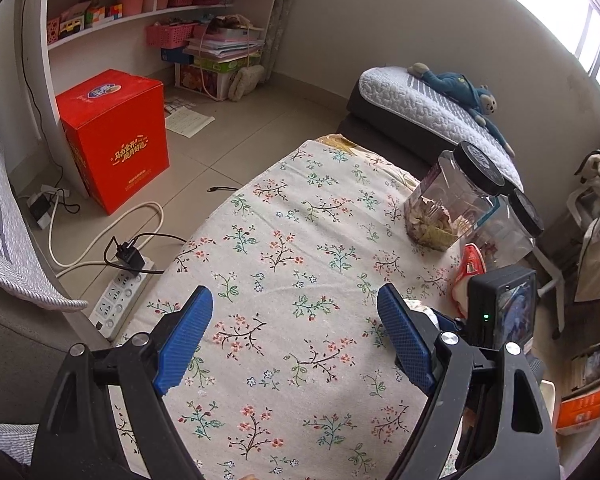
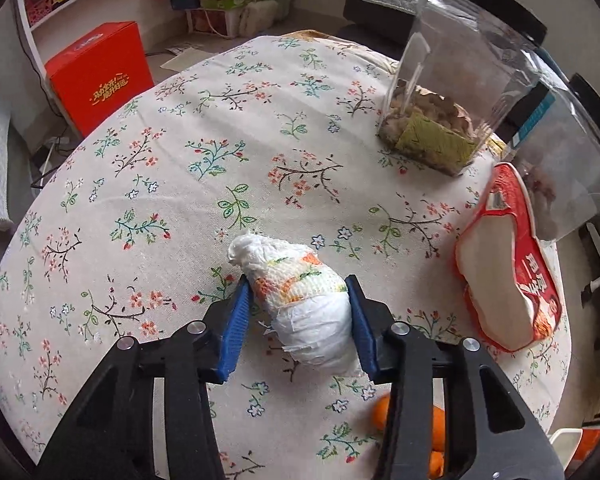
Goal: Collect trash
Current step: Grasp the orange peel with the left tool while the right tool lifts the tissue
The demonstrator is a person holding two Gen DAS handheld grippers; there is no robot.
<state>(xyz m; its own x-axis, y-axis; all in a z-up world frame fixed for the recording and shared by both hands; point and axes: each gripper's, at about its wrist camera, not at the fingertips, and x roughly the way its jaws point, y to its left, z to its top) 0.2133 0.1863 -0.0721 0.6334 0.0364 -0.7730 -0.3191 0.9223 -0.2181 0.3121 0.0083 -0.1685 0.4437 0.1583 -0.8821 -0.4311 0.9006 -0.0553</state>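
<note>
A crumpled white paper wad point(image 2: 300, 300) with an orange and green print lies on the flowered tablecloth point(image 2: 220, 140) in the right wrist view. My right gripper point(image 2: 297, 280) points down at it, and its blue pads press against the wad's two sides. In the left wrist view my left gripper point(image 1: 294, 292) stands open above bare tablecloth point(image 1: 284, 240) with nothing between its fingers. The right gripper's black body point(image 1: 500, 308) shows just to the right of the left one.
A red and white tissue pack point(image 2: 508, 280) lies at the table's right edge. Two clear jars point(image 2: 440, 100) with black lids stand behind it. Oranges point(image 2: 436, 420) sit near the front edge. On the floor are a red box point(image 1: 116, 136) and a power strip point(image 1: 120, 300).
</note>
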